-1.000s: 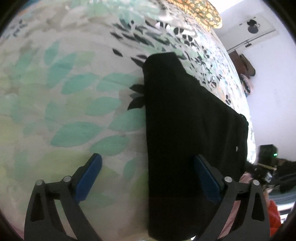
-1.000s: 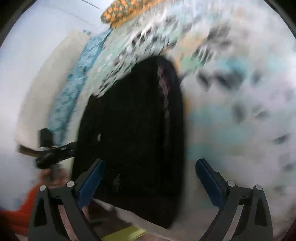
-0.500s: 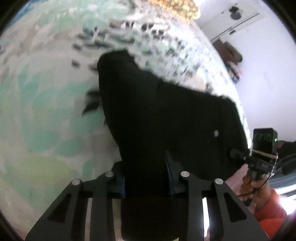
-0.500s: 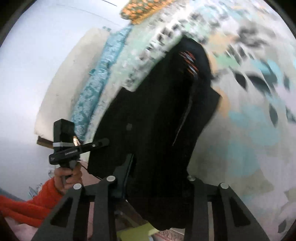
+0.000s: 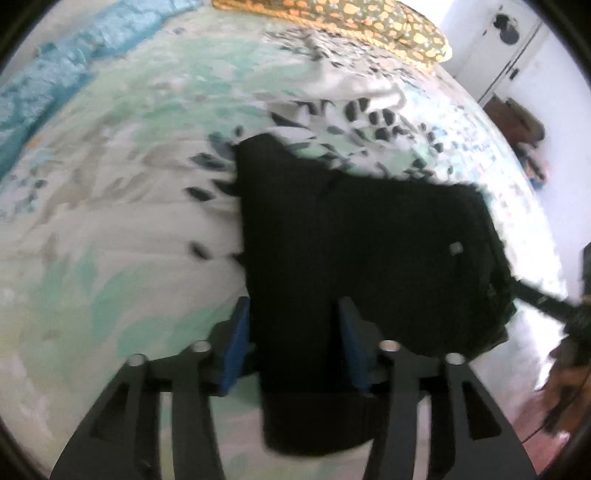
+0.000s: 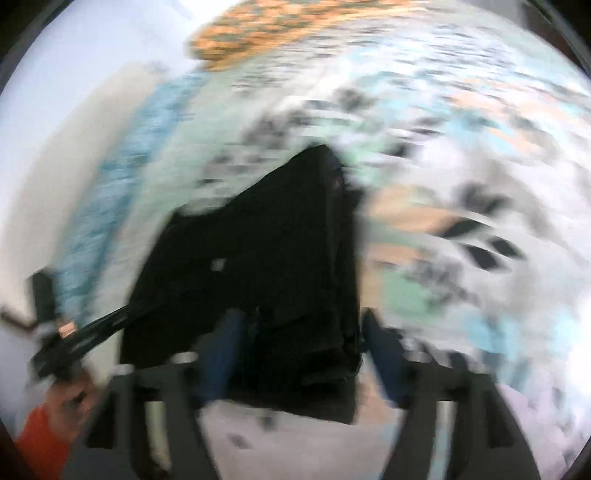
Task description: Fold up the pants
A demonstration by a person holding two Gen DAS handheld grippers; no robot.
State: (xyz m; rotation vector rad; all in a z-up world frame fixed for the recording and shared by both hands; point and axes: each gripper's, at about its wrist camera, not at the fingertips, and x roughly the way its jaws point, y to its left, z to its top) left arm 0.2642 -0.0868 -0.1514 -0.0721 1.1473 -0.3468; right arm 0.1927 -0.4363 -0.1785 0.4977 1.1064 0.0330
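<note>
The black pants lie on the leaf-print bedsheet, partly lifted at the near end. My left gripper is shut on the near edge of the pants, blue pads on either side of the cloth. My right gripper is shut on the other near corner of the pants; that view is heavily blurred. The other gripper and the hand holding it show at the right edge of the left wrist view and the left edge of the right wrist view.
An orange-patterned pillow lies at the far end of the bed. A blue blanket runs along the far left side. A white wall and a wardrobe stand beyond the bed on the right.
Both grippers went from open to shut on the near edge of the pants, then lifted it and carried it forward over the bed. The cloth has bunched up.
</note>
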